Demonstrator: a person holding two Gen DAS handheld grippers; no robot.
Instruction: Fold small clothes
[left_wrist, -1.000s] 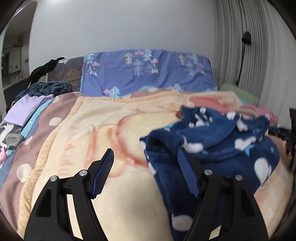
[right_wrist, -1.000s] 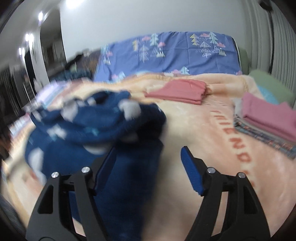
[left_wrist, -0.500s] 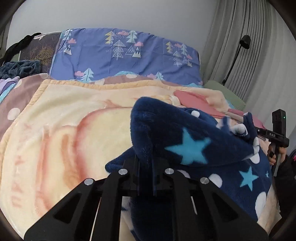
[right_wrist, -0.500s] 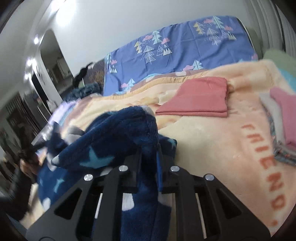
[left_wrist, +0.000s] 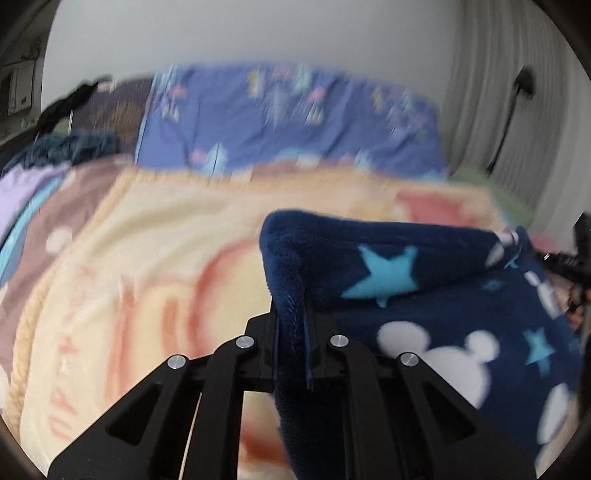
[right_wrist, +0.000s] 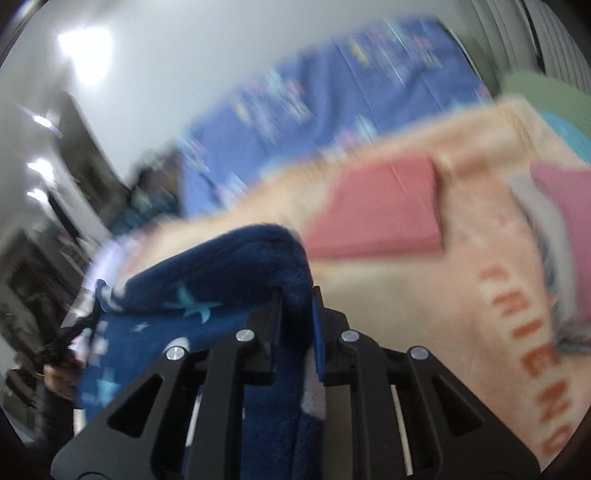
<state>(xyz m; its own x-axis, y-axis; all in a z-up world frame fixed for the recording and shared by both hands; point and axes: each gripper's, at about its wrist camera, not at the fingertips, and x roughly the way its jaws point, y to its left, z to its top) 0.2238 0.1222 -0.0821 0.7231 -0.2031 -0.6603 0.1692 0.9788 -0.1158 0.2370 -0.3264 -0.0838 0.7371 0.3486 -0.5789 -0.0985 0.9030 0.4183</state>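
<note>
A wide bed covered by a peach-and-cream plush blanket (left_wrist: 155, 258) fills both views; orange letters reading "FRIEND" run along it at four o'clock in the right wrist view. One blue pillowcase printed with small trees (left_wrist: 288, 118) stands across the head of the bed at twelve o'clock.

The one task garment, a navy fleece piece with light-blue stars and white mouse-head shapes (left_wrist: 424, 295), hangs stretched between the two tools above the blanket. Its long axis runs side to side: from the left tongs (left_wrist: 291, 332) its taut top edge leads off toward three o'clock, where the other tool shows small and dark at the frame edge. The rest of the cloth drops below that edge toward five o'clock. Seen from the right tongs (right_wrist: 295, 321), the same edge leads off toward nine o'clock.

Both pairs of tongs are pressed nearly together, each pinching one upper corner of the fleece. A second ago both were spread wide and the garment lay crumpled on the blanket; half a second ago they were already clamped on it, with the cloth still bunched rather than drawn out.

One folded salmon-pink cloth (right_wrist: 376, 218) lies flat on the blanket at one o'clock in the right wrist view, and one stack topped by a pink folded piece (right_wrist: 565, 221) sits at three o'clock. Both views are motion-blurred.
</note>
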